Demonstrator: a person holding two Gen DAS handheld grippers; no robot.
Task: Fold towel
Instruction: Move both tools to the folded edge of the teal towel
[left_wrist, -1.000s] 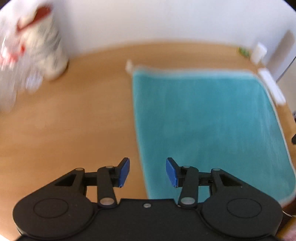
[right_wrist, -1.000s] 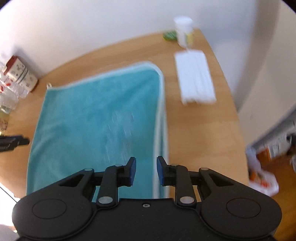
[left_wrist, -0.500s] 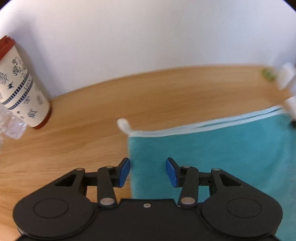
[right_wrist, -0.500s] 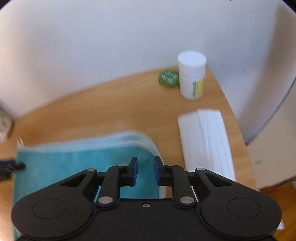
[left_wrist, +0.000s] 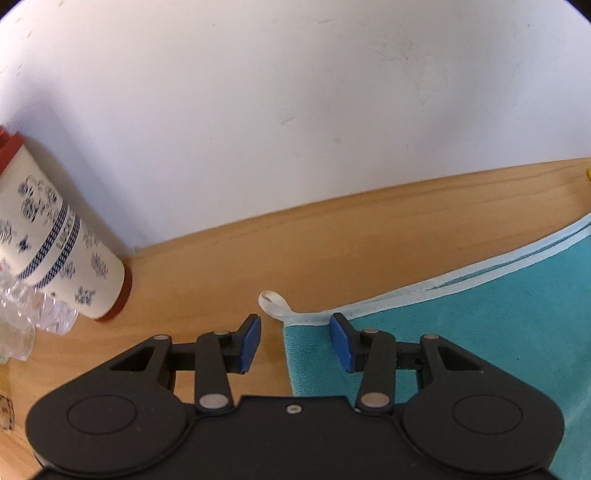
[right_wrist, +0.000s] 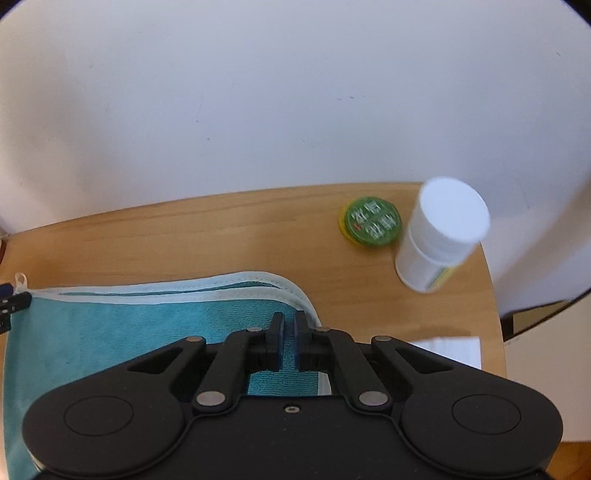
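A teal towel with a pale border lies on the wooden table, and two layers show along its far edge. My left gripper is open and straddles the towel's far left corner, just behind the white hanging loop. In the right wrist view the towel runs leftward from its rounded far right corner. My right gripper sits at that corner, its jaws nearly together on the cloth. The left gripper's tip shows at the left edge, beside the loop.
A patterned cream cup with a red rim lies tilted against the wall at the left, beside crinkled clear plastic. A green round tin, a white bottle and white sheets occupy the table's right end. The wall is close behind.
Both grippers have moved forward over the towel to its far corners. The right gripper's jaws have narrowed onto the right corner. The left gripper has stayed open.
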